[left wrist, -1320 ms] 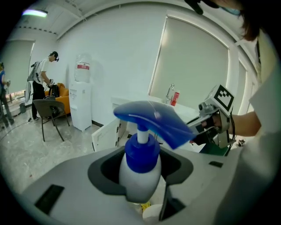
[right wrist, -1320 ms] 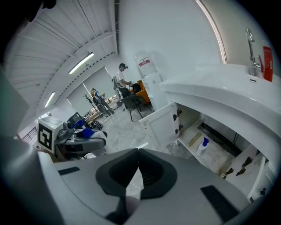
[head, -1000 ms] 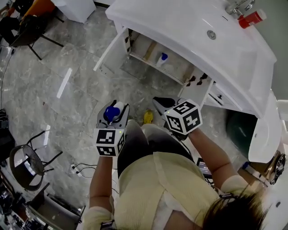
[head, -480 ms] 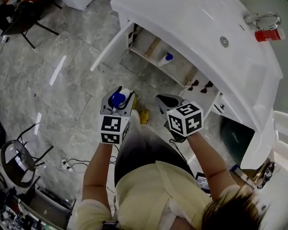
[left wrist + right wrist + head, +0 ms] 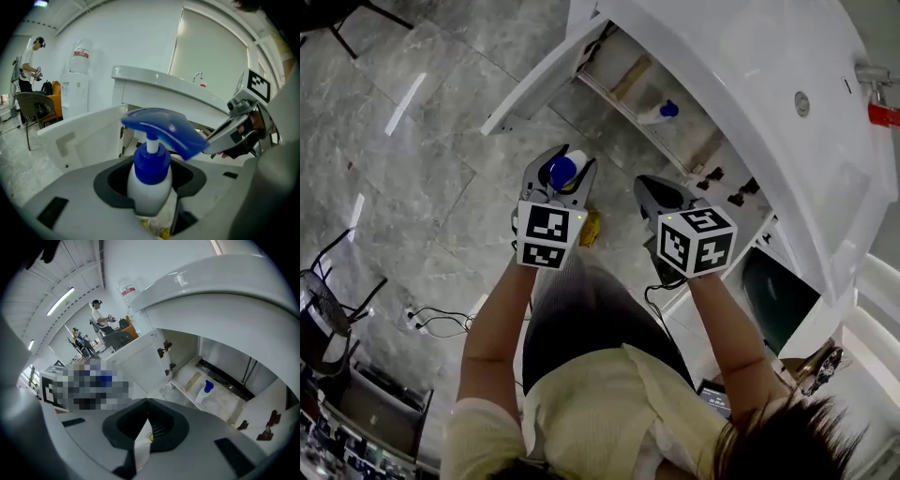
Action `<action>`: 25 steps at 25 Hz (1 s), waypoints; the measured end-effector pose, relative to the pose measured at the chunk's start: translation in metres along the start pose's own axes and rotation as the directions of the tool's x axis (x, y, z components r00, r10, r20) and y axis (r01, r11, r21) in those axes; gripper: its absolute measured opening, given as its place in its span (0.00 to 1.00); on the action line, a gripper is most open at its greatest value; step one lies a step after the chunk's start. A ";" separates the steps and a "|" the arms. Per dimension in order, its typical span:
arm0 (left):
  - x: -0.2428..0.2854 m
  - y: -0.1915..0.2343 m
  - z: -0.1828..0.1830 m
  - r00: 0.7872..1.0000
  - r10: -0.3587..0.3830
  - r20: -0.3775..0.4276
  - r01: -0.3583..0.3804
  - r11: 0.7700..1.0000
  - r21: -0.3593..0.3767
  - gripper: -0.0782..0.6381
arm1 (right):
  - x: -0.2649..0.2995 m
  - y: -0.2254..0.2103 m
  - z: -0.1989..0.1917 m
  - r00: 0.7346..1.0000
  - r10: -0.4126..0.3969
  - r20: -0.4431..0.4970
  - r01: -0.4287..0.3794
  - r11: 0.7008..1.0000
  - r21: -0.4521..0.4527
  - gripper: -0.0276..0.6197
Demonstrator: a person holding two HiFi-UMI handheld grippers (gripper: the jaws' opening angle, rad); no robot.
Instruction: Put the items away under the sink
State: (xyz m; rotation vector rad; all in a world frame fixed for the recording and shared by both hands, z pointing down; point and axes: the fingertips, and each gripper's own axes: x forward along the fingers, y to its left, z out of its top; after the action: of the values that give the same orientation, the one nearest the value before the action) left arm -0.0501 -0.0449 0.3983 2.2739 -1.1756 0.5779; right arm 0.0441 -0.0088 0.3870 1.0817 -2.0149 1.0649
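Note:
My left gripper [image 5: 560, 176] is shut on a white pump bottle [image 5: 562, 172] with a blue pump head, held upright. In the left gripper view the bottle [image 5: 149, 161] stands between the jaws of the left gripper [image 5: 150, 187]. My right gripper [image 5: 661, 200] is beside it on the right. The right gripper [image 5: 146, 405] is shut on a thin white packet [image 5: 141, 447] with a small yellow mark. Ahead is the open cabinet [image 5: 628, 89] under the white sink [image 5: 741, 75]. A second white bottle with a blue cap [image 5: 659, 112] lies inside, also seen as the cabinet bottle [image 5: 205, 391].
The left cabinet door [image 5: 534, 84] swings out over the grey marble floor [image 5: 412, 187]. A red bottle [image 5: 886, 114] stands by the tap. A yellow shoe [image 5: 590, 228] shows below the grippers. A water dispenser [image 5: 77, 79], chairs and a person [image 5: 30, 58] are far off.
Both grippers have moved forward toward the open cabinet, and the cabinet now lies closer. Each still holds the same item.

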 end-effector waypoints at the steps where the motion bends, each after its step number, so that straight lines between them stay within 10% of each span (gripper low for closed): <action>1: 0.007 0.001 -0.003 1.000 -0.006 -0.004 0.006 1.000 0.000 0.43 | 0.005 -0.003 0.000 1.000 -0.005 -0.005 0.005 1.000 -0.002 0.08; 25: 0.114 0.033 -0.060 0.995 -0.045 -0.090 0.051 0.996 0.069 0.43 | 0.121 -0.081 -0.012 0.996 -0.085 -0.008 0.085 0.996 0.020 0.08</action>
State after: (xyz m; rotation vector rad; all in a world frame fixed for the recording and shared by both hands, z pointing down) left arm -0.0250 -0.0948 0.5193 2.3042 -1.0709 0.7054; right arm 0.0578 -0.0724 0.5181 1.1618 -1.9380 1.0459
